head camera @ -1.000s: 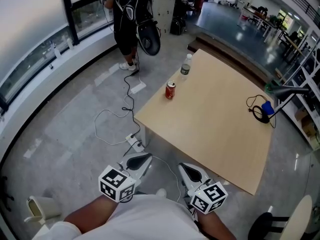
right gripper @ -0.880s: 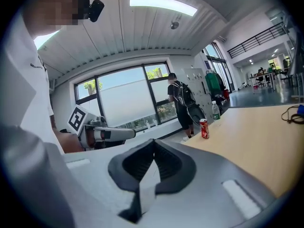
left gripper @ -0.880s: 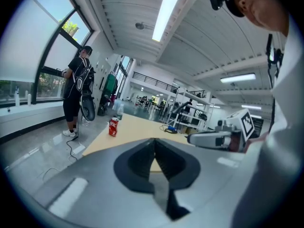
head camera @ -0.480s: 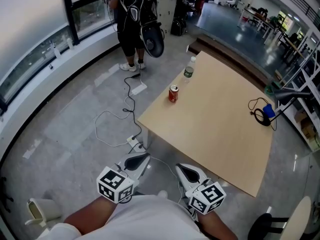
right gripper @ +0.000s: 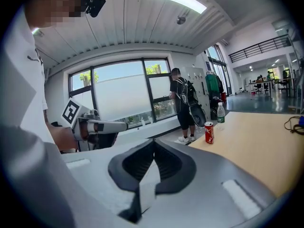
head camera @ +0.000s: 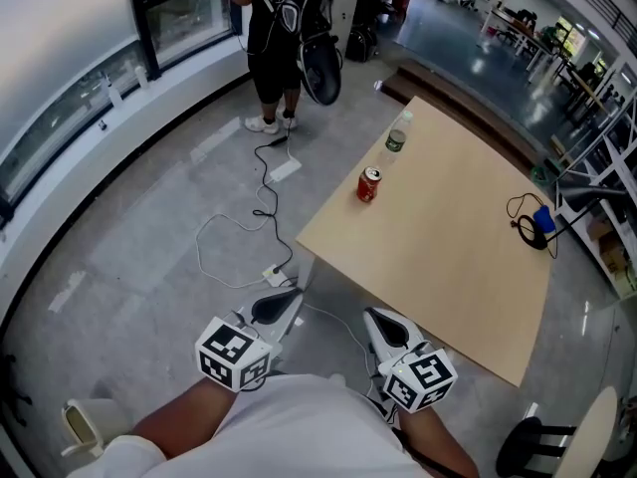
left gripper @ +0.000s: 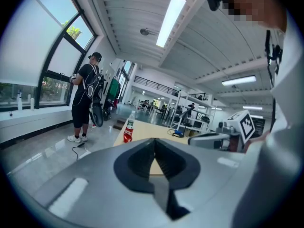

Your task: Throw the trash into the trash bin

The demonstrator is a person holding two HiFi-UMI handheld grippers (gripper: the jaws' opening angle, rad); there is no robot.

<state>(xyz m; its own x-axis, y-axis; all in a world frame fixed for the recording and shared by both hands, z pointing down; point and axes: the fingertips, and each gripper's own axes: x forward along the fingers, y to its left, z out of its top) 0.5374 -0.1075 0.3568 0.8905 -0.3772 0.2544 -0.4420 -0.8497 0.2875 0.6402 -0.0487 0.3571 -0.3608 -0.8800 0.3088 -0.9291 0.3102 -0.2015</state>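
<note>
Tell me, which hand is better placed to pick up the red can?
Probably the right. In the head view the right gripper lines up almost straight with the can on the table; the left gripper sits further left. Both are shut and empty.

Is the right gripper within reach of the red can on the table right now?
Probably not yet. The right gripper, jaws shut, sits short of the table, and the red can stands far along its left edge. Nothing blocks the way.

Can [head camera: 369, 185] near bottle [head camera: 397, 139] on table [head camera: 448, 257]
</note>
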